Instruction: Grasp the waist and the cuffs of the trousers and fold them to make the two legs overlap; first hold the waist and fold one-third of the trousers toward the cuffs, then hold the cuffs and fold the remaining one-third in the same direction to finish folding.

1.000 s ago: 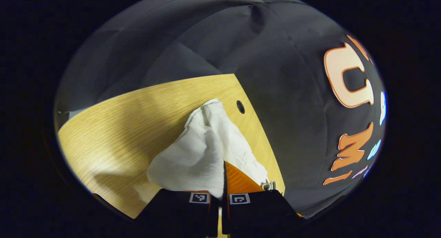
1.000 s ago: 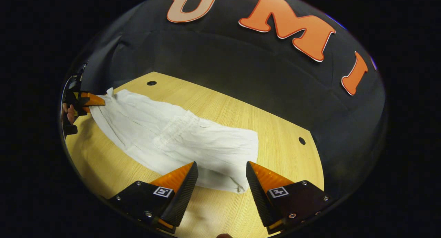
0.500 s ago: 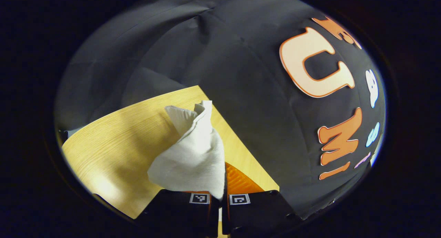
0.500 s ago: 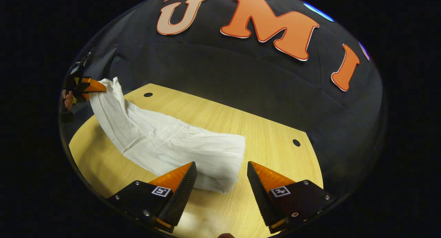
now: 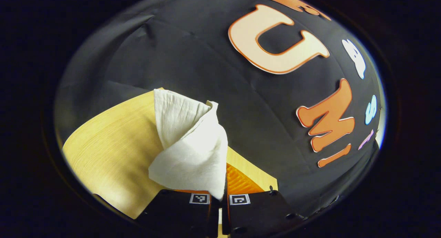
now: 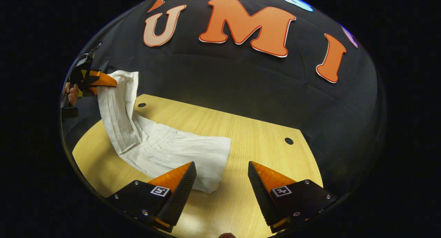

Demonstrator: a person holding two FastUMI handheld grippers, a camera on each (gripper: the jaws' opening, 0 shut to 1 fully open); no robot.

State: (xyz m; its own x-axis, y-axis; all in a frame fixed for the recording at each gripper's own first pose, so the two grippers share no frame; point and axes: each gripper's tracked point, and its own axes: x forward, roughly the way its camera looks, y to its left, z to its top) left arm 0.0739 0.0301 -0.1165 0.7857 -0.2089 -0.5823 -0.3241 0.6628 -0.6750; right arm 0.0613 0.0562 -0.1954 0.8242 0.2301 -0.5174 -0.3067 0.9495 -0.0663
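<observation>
A: Where were the trousers?

B: They were white and lay partly on the wooden tabletop. In the right gripper view the near end rested flat on the wood, just beyond the right claw, while the far end rose off the surface in a steep hanging strip up to the left claw.

A: And the left claw's grip?

B: Its fingers were pressed together on the cloth. In the left gripper view a bunched fold of the fabric stood up from between the left claw's fingers, covering one of them. Whether that held end was the cuffs or the waist was hard to judge from the crumpled fold.

A: The right claw?

B: Spread wide, holding nothing, and it hovered above the tabletop, with the near edge of the trousers showing just past its left fingertip, not touching as far as the view allowed.

A: Anything else?

B: A hand gripped the left claw's handle at the far left of the right gripper view, and two small dark holes sat in the tabletop near its back edge
</observation>
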